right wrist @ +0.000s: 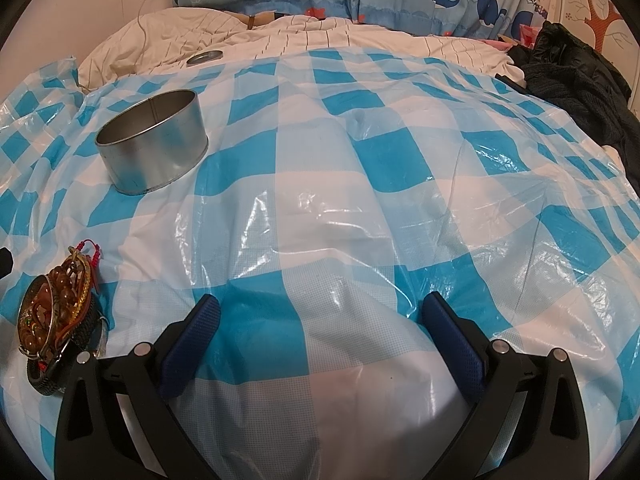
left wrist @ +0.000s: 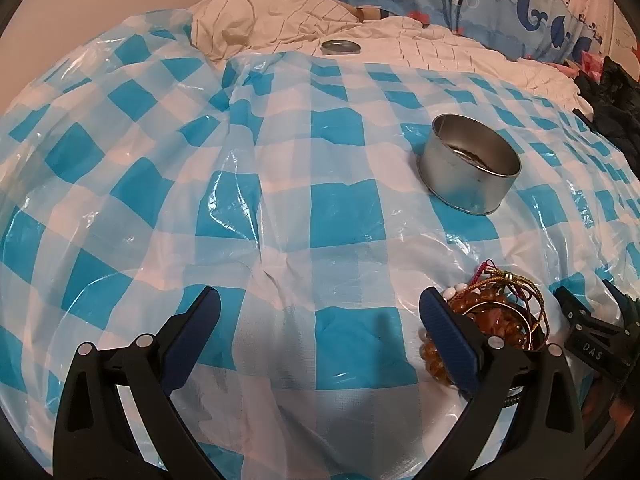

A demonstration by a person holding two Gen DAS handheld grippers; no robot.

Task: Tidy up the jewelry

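Low over the checked plastic sheet (right wrist: 320, 208) on the bed, both tongs hang spread wide and empty: the left tongs (left wrist: 320, 312) just beside the jewelry pile (left wrist: 496, 312), the right tongs (right wrist: 320, 312) farther right. The round tin (right wrist: 154, 140) stands open beyond the pile, its lid (left wrist: 340, 47) well behind.

I see dim, warm, pinkish indoor light. Glare streaks the crinkled blue-and-white checked plastic sheet (right wrist: 320, 216). My fisheye bends both views, with dark vignetted corners; focus is soft, shadows faint.
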